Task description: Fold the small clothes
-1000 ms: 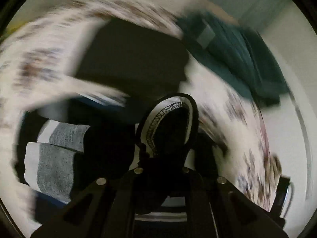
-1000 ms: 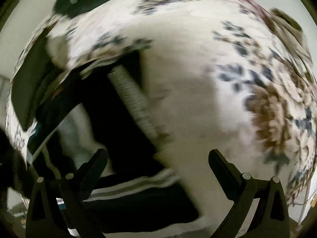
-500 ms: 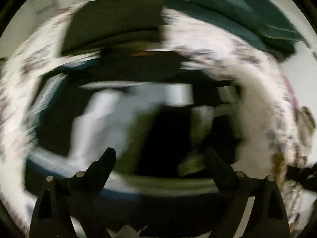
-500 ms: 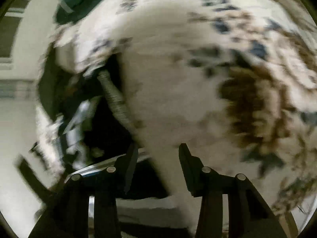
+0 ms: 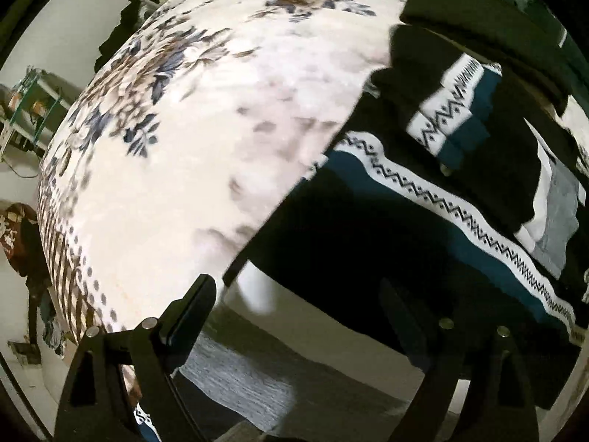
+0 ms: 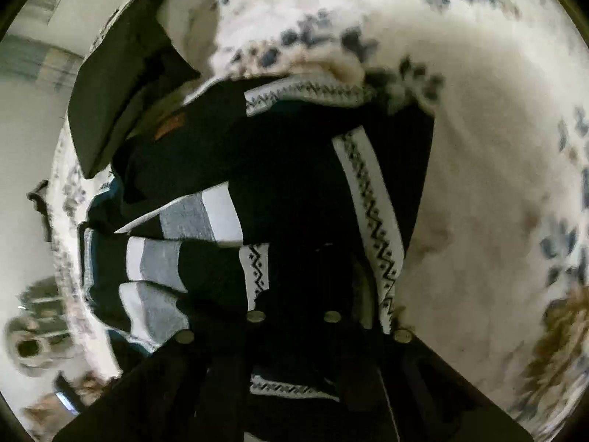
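Observation:
A black and teal garment with a white zigzag band [image 5: 441,199] lies on the floral blanket [image 5: 191,140]. Grey-and-white striped sleeves [image 5: 559,213] lie folded over it. My left gripper [image 5: 294,305] is open and empty, low over the garment's near edge. In the right wrist view the same garment [image 6: 294,169] fills the middle, with its zigzag band [image 6: 371,213] and striped sleeves [image 6: 198,217]. My right gripper [image 6: 294,316] is shut on the dark fabric of the garment near the zigzag band.
Folded dark clothes [image 6: 114,84] lie at the blanket's far side and also show in the left wrist view [image 5: 486,18]. A shelf unit [image 5: 25,103] stands off the bed at left. Blurred items [image 6: 33,339] lie on the floor.
My left gripper let go of a black piece, opened and swung left over the garment's edge. My right gripper closed from wide open and now grips the garment.

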Available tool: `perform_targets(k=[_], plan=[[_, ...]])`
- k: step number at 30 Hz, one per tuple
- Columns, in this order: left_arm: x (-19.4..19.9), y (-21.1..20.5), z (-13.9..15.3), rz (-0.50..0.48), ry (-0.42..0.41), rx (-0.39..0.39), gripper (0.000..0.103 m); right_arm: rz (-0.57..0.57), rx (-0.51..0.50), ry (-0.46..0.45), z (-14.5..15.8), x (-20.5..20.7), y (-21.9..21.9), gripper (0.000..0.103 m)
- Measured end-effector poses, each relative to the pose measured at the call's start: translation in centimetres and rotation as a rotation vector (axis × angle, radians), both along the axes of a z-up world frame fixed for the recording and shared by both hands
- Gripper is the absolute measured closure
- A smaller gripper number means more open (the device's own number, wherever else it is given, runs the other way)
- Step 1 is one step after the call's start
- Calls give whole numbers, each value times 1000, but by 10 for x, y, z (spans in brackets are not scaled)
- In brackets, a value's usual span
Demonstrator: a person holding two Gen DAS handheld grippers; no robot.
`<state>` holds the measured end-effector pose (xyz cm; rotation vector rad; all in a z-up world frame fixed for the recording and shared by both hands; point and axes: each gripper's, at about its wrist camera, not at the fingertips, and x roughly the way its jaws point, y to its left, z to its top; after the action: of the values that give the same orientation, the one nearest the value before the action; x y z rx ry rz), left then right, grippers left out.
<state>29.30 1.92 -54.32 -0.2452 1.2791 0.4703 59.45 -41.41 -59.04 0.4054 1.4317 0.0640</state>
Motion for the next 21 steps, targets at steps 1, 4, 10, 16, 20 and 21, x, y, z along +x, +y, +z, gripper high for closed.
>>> perform_targets(k=[1,4,10,16,20,21], plan=[[1,2,2,4,-10,-8,13,9,-14,-57,17,-1,2,100],[3,5,10,14,-51,-34,13,-12,-33,-191,66,-5,-3,101],[21,14,22,28,-112,-95,13,40,-135,23,25,22,-18,92],[42,39,29,77,-200,-248,13,-48,-118,27,47,18,-18,71],[77,52,24,62,-297,-407,13,52,90,-13,59,44,54,43],[87,53,22,47,-327,-446,13,112,145,3,54,53,79,43]])
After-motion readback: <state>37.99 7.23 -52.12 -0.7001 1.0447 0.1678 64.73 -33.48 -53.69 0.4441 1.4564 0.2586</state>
